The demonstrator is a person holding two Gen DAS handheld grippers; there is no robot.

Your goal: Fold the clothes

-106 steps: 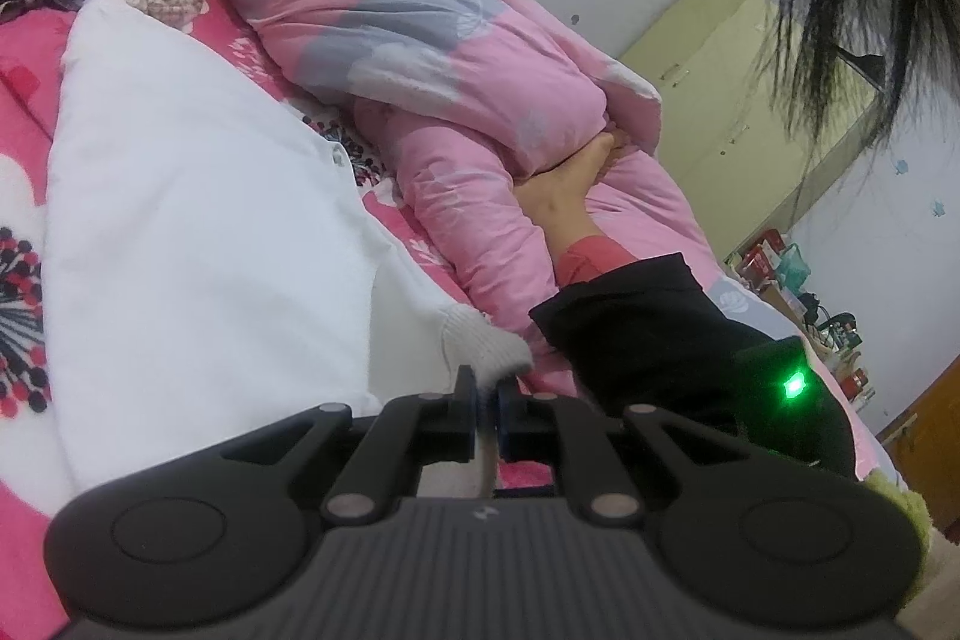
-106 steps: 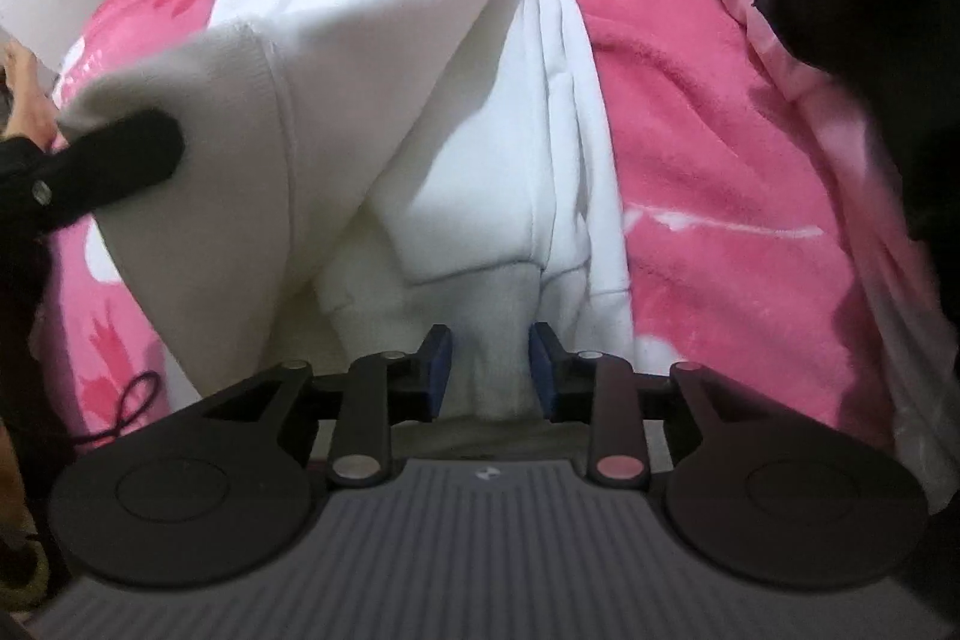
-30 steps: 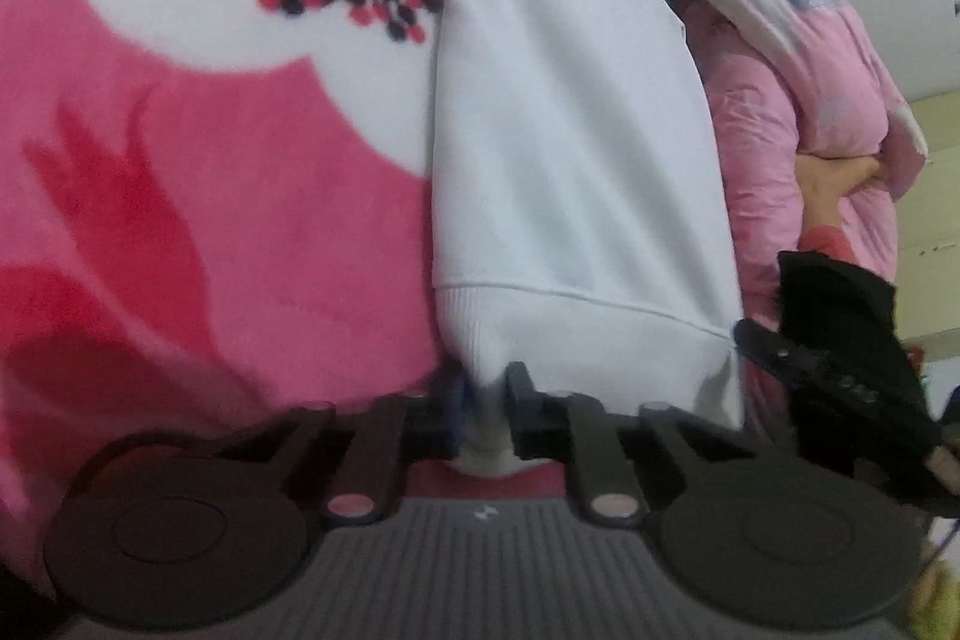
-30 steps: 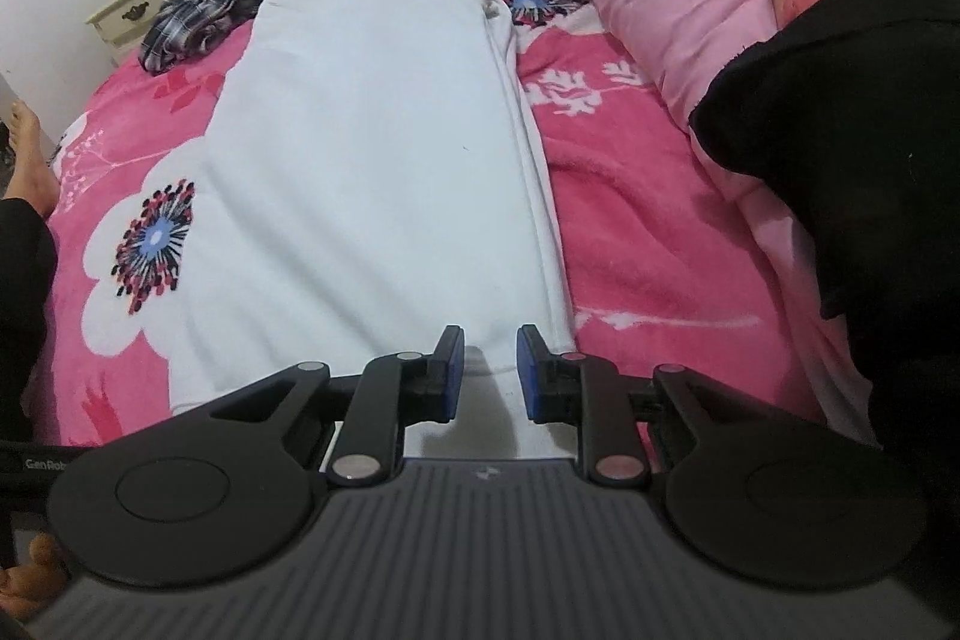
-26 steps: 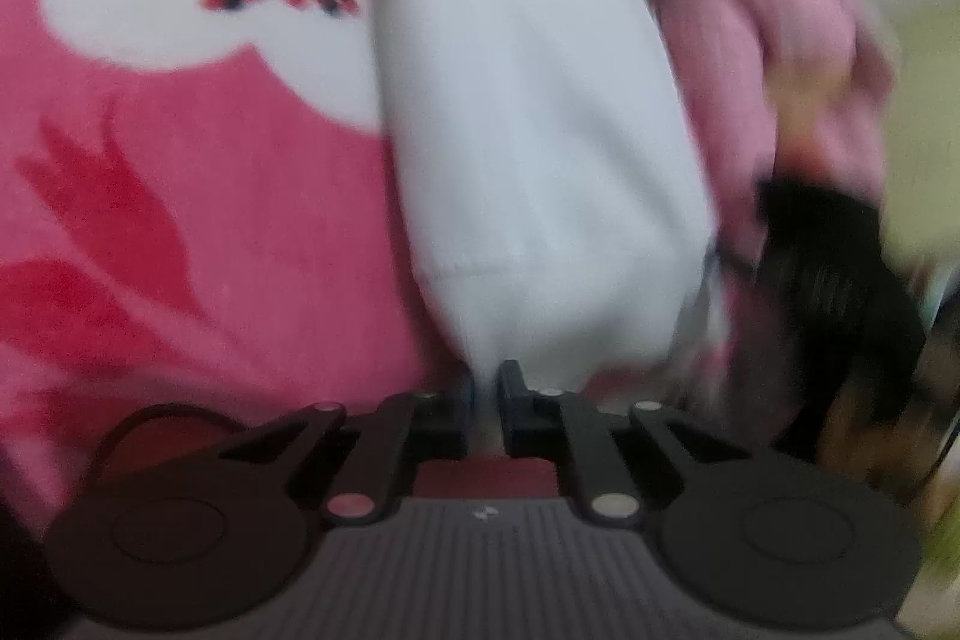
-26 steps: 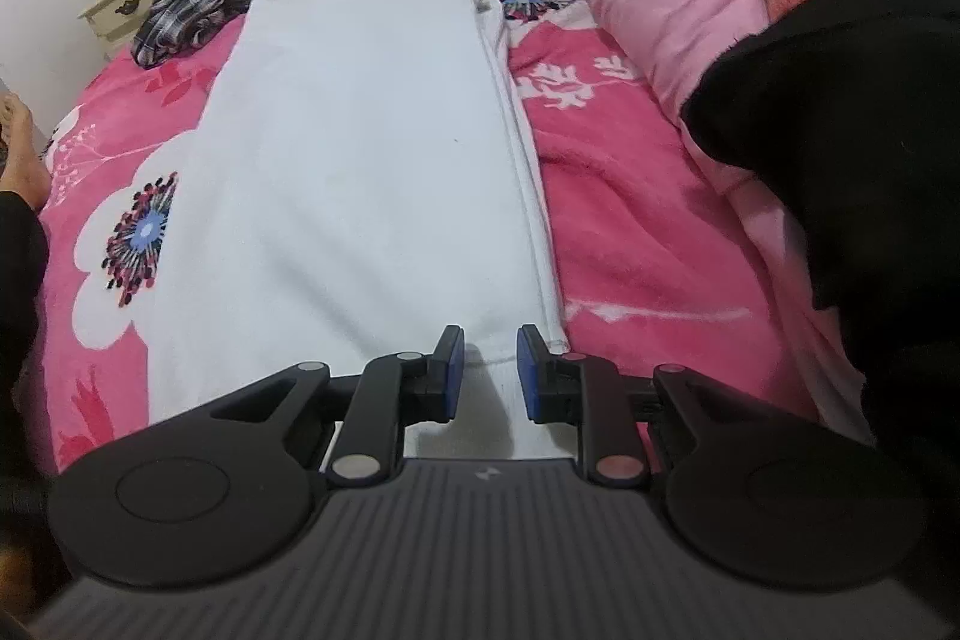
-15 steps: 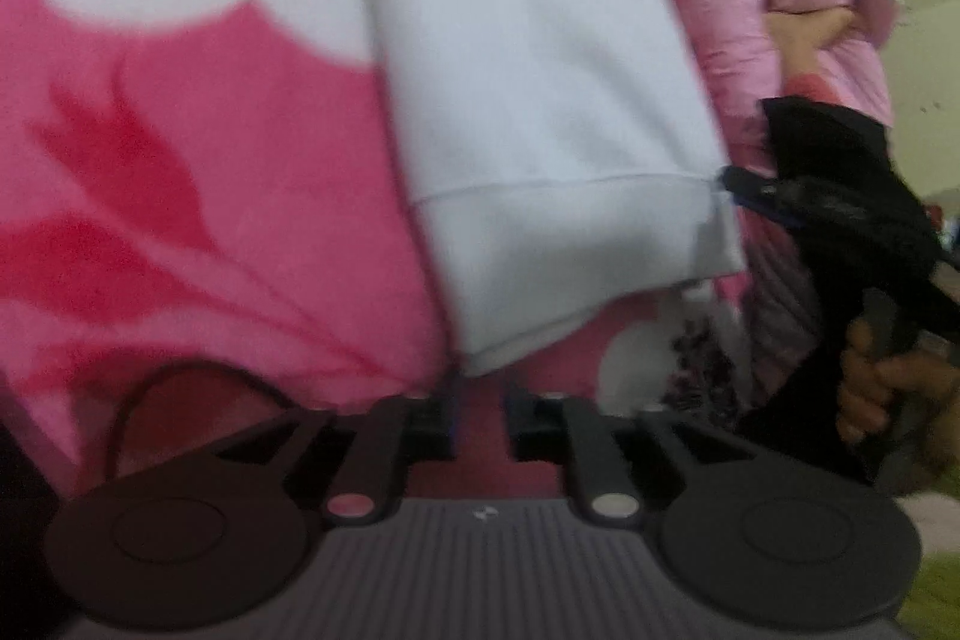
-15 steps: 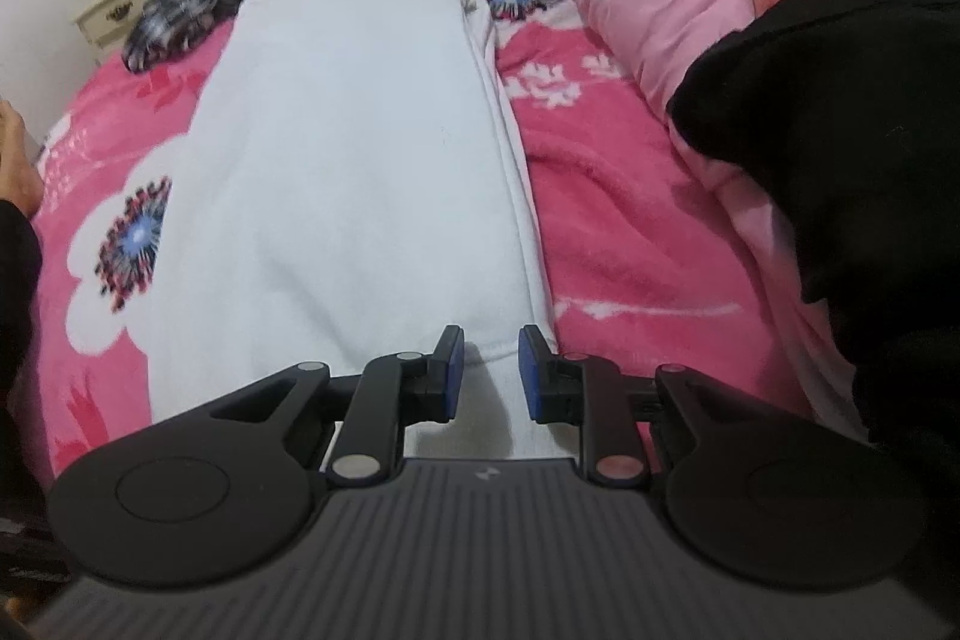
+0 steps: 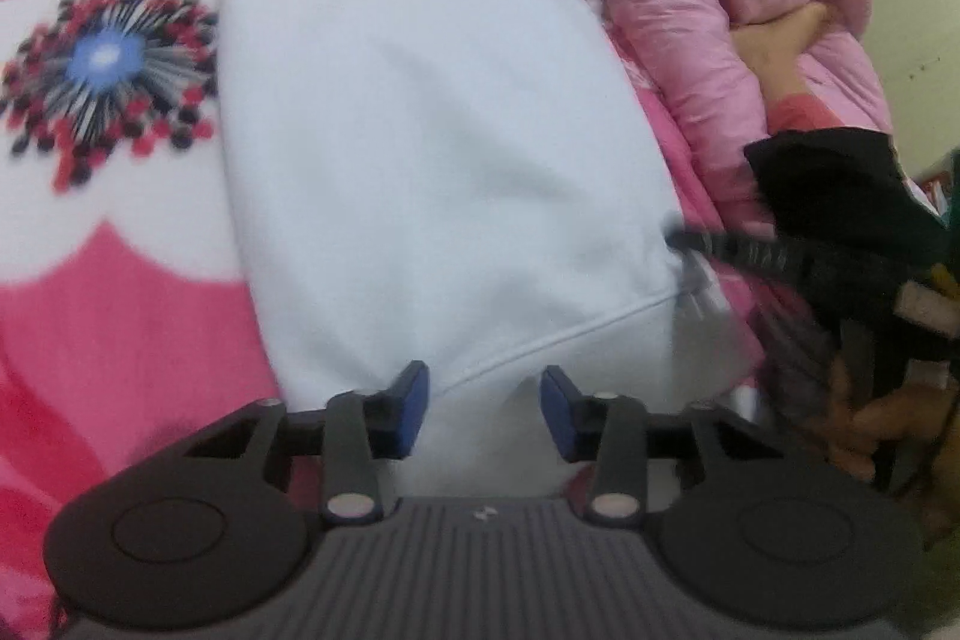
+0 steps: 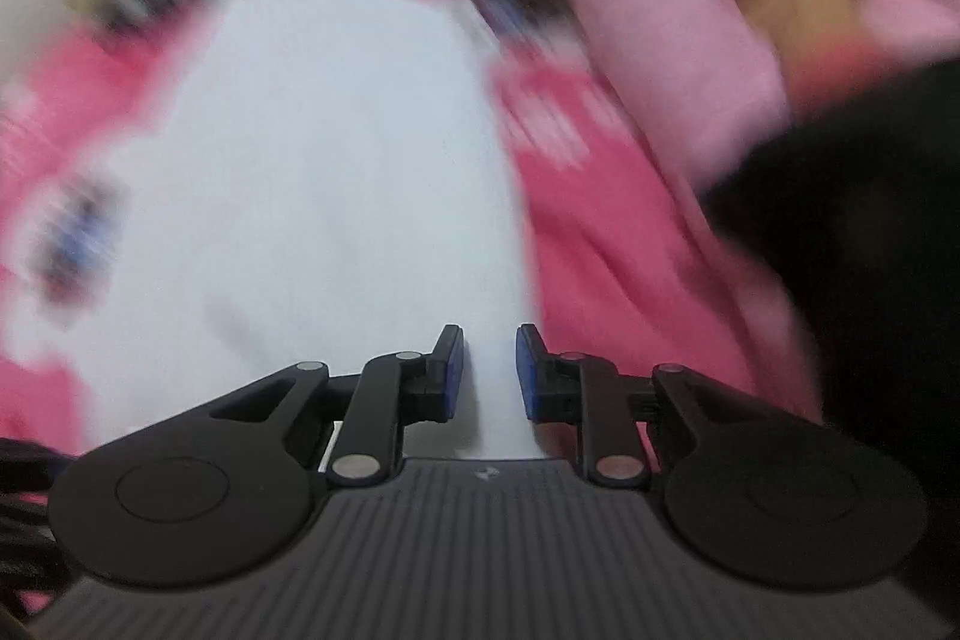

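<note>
The white garment [image 9: 432,112] is laid flat on the pink bed [image 9: 108,310], its long axis running from lower centre to the top of the frame, its hem between the released left fingers [image 9: 414,400], whereas its lower right edge is clenched by the right fingers [image 10: 447,370].

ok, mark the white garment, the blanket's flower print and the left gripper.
white garment [image 9: 420,118], left wrist view, middle of the folded panel.
flower print [image 9: 108,58], left wrist view, blue centre of the flower.
left gripper [image 9: 483,403], left wrist view, midway between the blue fingertips.
</note>
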